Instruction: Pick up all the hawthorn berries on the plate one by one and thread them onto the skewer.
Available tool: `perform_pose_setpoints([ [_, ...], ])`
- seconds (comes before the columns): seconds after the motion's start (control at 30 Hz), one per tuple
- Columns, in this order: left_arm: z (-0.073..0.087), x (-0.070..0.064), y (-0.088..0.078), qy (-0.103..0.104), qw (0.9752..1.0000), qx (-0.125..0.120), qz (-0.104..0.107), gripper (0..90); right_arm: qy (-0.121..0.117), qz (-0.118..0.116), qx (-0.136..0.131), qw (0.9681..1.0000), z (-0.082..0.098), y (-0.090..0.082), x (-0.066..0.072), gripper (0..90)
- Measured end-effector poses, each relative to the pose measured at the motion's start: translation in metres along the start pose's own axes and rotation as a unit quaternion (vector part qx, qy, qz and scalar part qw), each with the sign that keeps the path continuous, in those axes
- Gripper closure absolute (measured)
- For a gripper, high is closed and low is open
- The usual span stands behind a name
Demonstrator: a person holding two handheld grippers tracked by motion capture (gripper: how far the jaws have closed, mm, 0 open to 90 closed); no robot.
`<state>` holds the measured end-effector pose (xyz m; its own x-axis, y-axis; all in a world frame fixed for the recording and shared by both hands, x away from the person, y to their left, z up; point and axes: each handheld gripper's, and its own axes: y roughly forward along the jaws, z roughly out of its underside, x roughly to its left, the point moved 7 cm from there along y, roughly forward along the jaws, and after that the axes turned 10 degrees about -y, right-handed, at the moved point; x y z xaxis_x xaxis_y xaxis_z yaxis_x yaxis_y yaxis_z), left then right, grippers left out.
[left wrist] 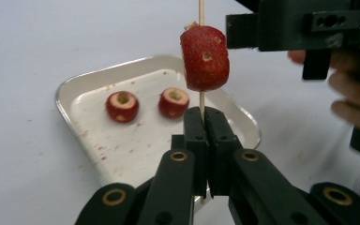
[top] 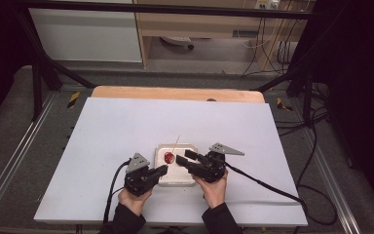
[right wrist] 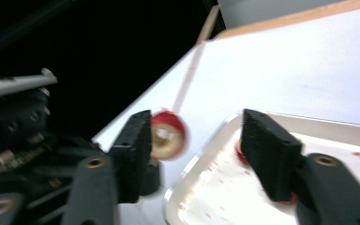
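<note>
The fruit piece (left wrist: 205,58), red-skinned and cored, is threaded on a thin wooden skewer (left wrist: 200,11) and sits a little above the point where the skewer is clamped. The skewer's long axis runs upright, tilted slightly away from the person, and the fruit rides on that axis, above the near left part of the tray (left wrist: 90,77).

The left gripper (left wrist: 201,115) has its jaws fully closed on the lower end of the skewer, directly below the fruit, just outside the tray's near left corner.

The right gripper (right wrist: 194,136) stands with its jaws parted and pressing on nothing. In the right gripper view the fruit lies in the gap, close against one pad and well clear of the other, so it is off-centre between them. This gripper reaches in from the tray's right side, roughly across the skewer's axis, level with the fruit.

Two further cored pieces (left wrist: 122,106) (left wrist: 174,101) lie side by side on the tray floor, beyond the skewer and below the fruit.

Judgement: any further push or pull on the fruit must run along the skewer, so the right gripper is the working one while the left acts as anchor.
</note>
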<state>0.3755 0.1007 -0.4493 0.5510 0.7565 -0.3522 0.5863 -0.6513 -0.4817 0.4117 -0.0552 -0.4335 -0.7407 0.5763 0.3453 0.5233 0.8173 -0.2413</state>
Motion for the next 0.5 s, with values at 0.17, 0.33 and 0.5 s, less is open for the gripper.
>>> perform_pose_setpoints([
  [0.17,0.005,0.018,-0.015,0.024,0.9994,0.022,-0.009,88.4,-0.027,0.007,0.078,0.9966,0.002,-0.003,-0.014,31.5],
  [0.33,0.014,0.033,-0.027,0.044,0.9979,0.045,-0.015,88.2,-0.075,0.016,0.18,0.9807,0.006,0.004,-0.023,31.0],
  [0.5,0.022,0.047,-0.034,0.048,0.9968,0.06,-0.022,88.2,-0.127,0.023,0.266,0.9552,0.003,0.018,-0.028,32.7],
])
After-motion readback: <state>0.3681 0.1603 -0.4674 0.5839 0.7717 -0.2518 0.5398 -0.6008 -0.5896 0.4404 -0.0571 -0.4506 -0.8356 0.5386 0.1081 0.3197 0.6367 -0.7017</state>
